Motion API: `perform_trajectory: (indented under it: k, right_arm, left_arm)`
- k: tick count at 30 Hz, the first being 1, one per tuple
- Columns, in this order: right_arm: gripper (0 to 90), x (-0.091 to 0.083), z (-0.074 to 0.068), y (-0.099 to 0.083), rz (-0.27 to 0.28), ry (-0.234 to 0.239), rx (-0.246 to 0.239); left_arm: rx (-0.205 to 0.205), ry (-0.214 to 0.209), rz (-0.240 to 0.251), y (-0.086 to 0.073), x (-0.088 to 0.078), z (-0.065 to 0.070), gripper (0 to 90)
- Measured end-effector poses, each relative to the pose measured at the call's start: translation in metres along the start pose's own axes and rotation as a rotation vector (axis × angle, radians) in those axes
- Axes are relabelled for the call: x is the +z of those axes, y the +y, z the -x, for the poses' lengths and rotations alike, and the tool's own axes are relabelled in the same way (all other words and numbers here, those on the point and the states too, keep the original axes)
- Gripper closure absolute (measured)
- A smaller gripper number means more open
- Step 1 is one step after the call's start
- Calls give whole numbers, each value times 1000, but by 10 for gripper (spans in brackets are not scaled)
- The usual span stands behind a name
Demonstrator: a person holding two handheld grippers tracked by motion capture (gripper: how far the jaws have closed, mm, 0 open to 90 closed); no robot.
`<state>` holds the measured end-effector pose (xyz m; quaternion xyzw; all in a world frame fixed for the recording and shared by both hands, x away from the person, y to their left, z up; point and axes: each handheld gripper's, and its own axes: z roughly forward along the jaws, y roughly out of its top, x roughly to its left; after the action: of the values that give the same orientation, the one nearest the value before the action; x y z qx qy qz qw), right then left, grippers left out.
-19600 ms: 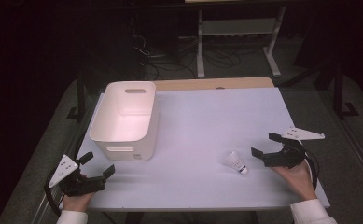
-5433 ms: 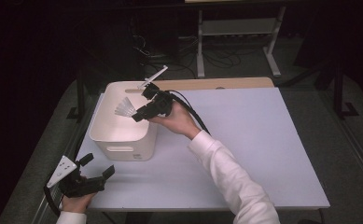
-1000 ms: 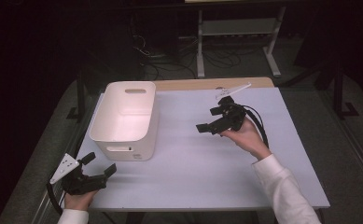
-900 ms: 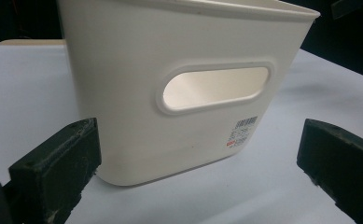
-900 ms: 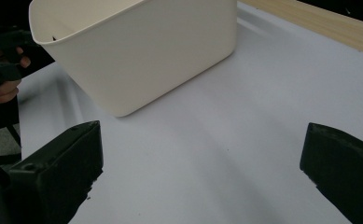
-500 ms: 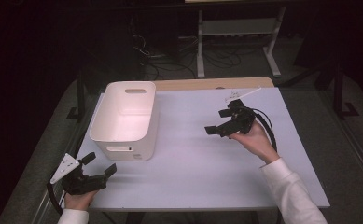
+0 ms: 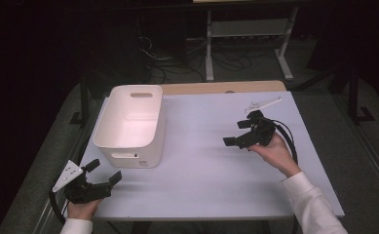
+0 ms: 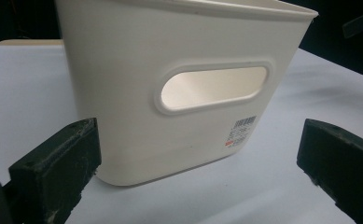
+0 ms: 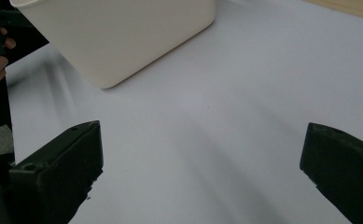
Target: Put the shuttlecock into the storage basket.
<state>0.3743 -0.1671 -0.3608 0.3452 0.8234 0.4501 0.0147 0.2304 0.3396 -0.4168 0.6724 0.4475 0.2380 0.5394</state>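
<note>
White bin (image 7: 131,122) stands on the left part of the pale surface (image 7: 211,185), its handle slot facing the near edge. Left gripper (image 7: 99,180) rests near the front-left corner, just near of the bin, jaws wide and empty. Right gripper (image 7: 236,134) hovers right of centre, well apart from the bin, jaws wide, holding nothing.

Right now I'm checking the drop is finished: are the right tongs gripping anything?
No, the right tongs stand wide open in the right gripper view, with bare table between the jaws.
</note>
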Motion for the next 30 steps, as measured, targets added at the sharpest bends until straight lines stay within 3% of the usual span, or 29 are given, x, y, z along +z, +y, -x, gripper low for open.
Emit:
perform_trajectory:
  k: [17,30]
  right_arm:
    - [0,-10,10,-31,12,6,40]
    - [0,-16,13,-46,33,11,25]
  left_arm:
    - [0,2,-3,0,0,0,0]
    - [-8,4,2,0,0,0,0]
